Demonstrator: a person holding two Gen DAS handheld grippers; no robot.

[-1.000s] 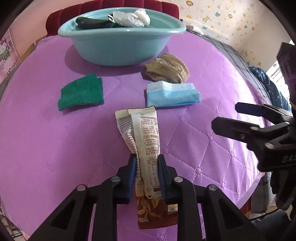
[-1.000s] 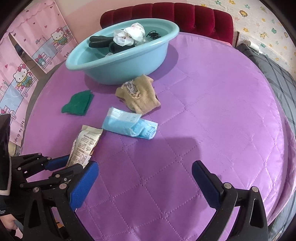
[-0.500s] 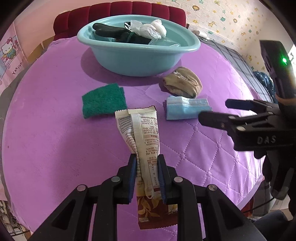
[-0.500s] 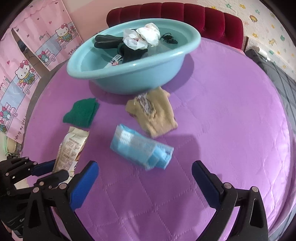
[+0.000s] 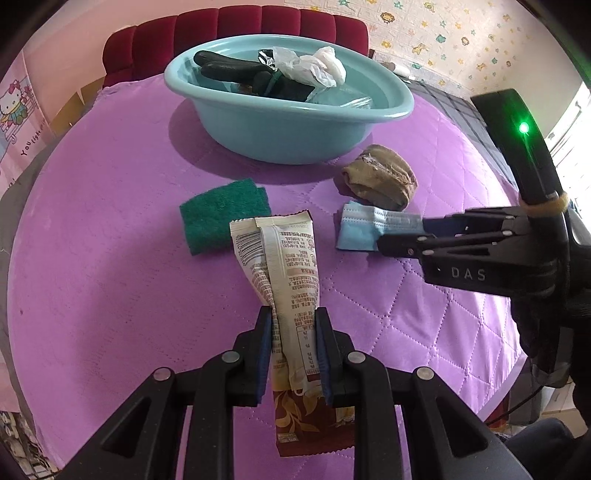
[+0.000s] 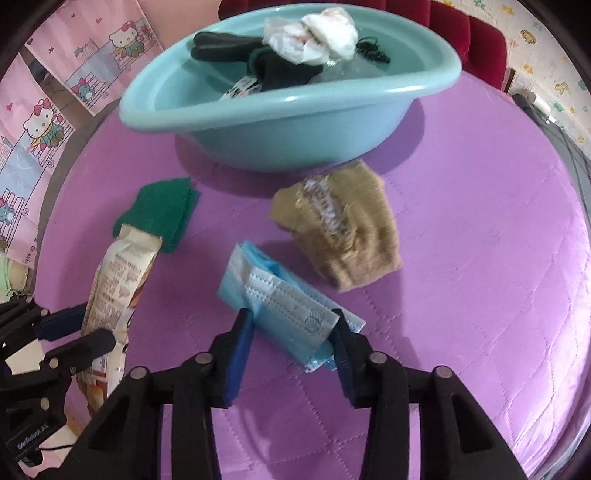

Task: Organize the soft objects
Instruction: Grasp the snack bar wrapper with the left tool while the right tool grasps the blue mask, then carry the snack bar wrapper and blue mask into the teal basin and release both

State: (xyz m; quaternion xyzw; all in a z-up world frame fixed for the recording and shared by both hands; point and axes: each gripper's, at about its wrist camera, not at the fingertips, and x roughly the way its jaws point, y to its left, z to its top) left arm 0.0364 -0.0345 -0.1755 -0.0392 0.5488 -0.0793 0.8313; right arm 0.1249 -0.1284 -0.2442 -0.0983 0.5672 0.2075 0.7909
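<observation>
My left gripper (image 5: 293, 325) is shut on a cream snack wrapper (image 5: 284, 258) and holds it above the purple quilt; it also shows in the right wrist view (image 6: 114, 280). My right gripper (image 6: 293, 328) has its fingers around the near end of a folded blue face mask (image 6: 273, 291), touching it on both sides; the mask lies on the quilt (image 5: 365, 229). A tan sock (image 6: 343, 229) lies just beyond it. A green scouring pad (image 5: 221, 214) lies to the left. A teal basin (image 5: 288, 125) at the back holds dark and white soft items.
The purple quilted round table (image 5: 92, 258) drops off at its near and right edges. A red padded headboard (image 5: 236, 29) stands behind the basin. Pink cartoon curtains (image 6: 48, 110) hang to the left.
My right gripper has moved forward onto the blue mask and narrowed its jaws around it. My left gripper has lifted and moved towards the basin with the wrapper.
</observation>
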